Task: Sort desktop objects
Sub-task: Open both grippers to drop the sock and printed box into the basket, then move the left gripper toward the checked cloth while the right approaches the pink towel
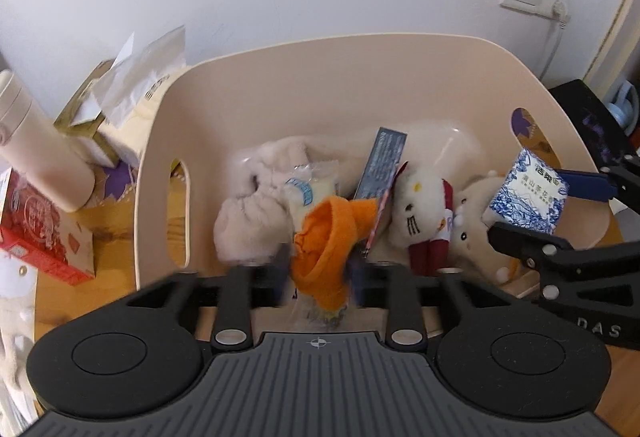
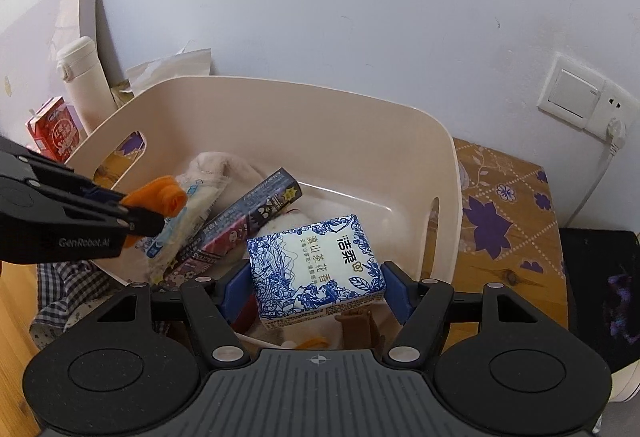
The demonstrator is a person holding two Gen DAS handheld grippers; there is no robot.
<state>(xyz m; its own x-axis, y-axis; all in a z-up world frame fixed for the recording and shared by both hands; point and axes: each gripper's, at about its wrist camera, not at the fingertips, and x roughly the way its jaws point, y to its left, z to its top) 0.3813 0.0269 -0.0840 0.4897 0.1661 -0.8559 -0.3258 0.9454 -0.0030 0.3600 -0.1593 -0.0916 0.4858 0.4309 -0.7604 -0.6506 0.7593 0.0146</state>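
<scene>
The left claw (image 1: 320,273) stands partly apart over the beige plastic storage bin (image 1: 360,85), and the small orange knitted fabric piece (image 1: 324,249) lies between its blurred blue pads; whether the pads press on it I cannot tell, as motion blur smears them. The right claw (image 2: 318,287) is spread wide around the one blue-and-white printed tissue pack (image 2: 316,269), a blue pad just beside each end; the right pad seems to stand slightly off the pack, so a firm grip is not certain.

Beyond the left claw, inside the bin, lie one cream fuzzy plush (image 1: 256,205), one clear-wrapped white packet with blue print (image 1: 310,189), one long dark printed carton (image 1: 380,165) leaning upright, and two white plush toys, a cat-faced one (image 1: 420,213) with dark red legs and a rounder one (image 1: 472,221) partly behind the right claw.

Left of the bin on the wooden desk (image 1: 108,233) stand one cream insulated bottle (image 1: 44,141), one red printed carton (image 1: 36,229) cut by the frame edge, and a heap of crumpled pale bags (image 1: 136,85) whose count is unclear. A white wall switch (image 2: 576,97) sits on the wall beyond the right claw.
</scene>
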